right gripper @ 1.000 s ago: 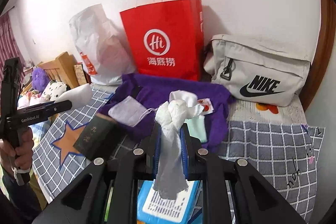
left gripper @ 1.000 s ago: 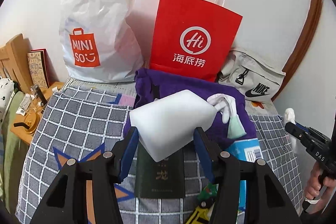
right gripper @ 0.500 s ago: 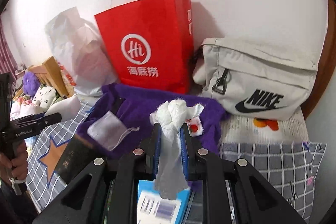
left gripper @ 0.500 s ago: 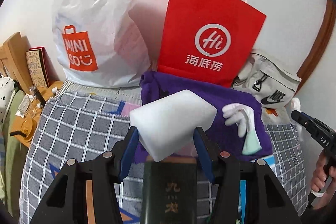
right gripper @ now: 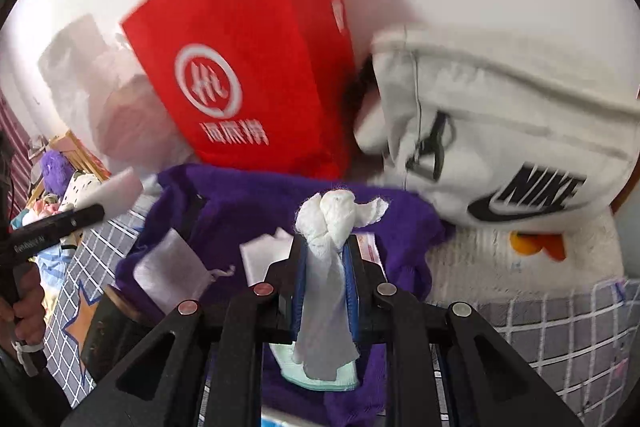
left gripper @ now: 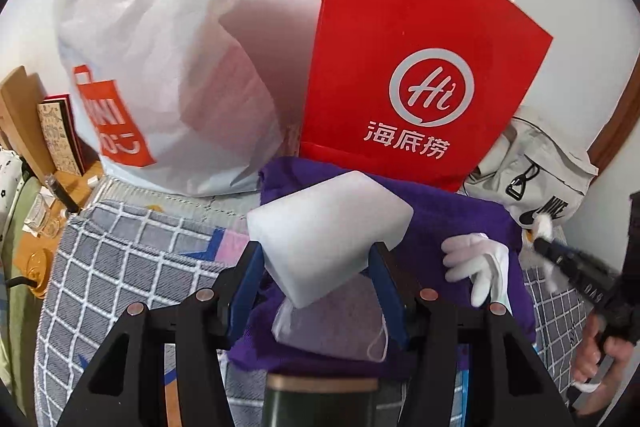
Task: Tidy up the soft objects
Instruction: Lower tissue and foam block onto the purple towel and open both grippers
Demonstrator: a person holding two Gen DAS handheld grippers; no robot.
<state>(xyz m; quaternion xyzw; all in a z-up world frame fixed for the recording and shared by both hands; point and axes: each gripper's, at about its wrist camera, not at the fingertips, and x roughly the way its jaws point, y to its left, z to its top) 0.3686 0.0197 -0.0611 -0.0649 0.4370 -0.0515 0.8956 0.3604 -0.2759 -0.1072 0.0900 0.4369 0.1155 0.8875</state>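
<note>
My left gripper is shut on a white sponge block, held above a purple towel on the bed. A white glove and a small white drawstring pouch lie on that towel. My right gripper is shut on a knotted white cloth whose tail hangs down between the fingers. It hovers over the purple towel, in front of the red paper bag and the grey Nike bag. The right wrist view is blurred.
A white Miniso plastic bag and the red paper bag stand against the wall. A dark green book lies near the fingers on the checked bedspread. A mint-coloured item lies under the cloth's tail. Wooden furniture stands at the left.
Both grippers have moved forward toward the bags at the wall, which now fill more of each view. The sponge and the knotted cloth stay gripped as before.
</note>
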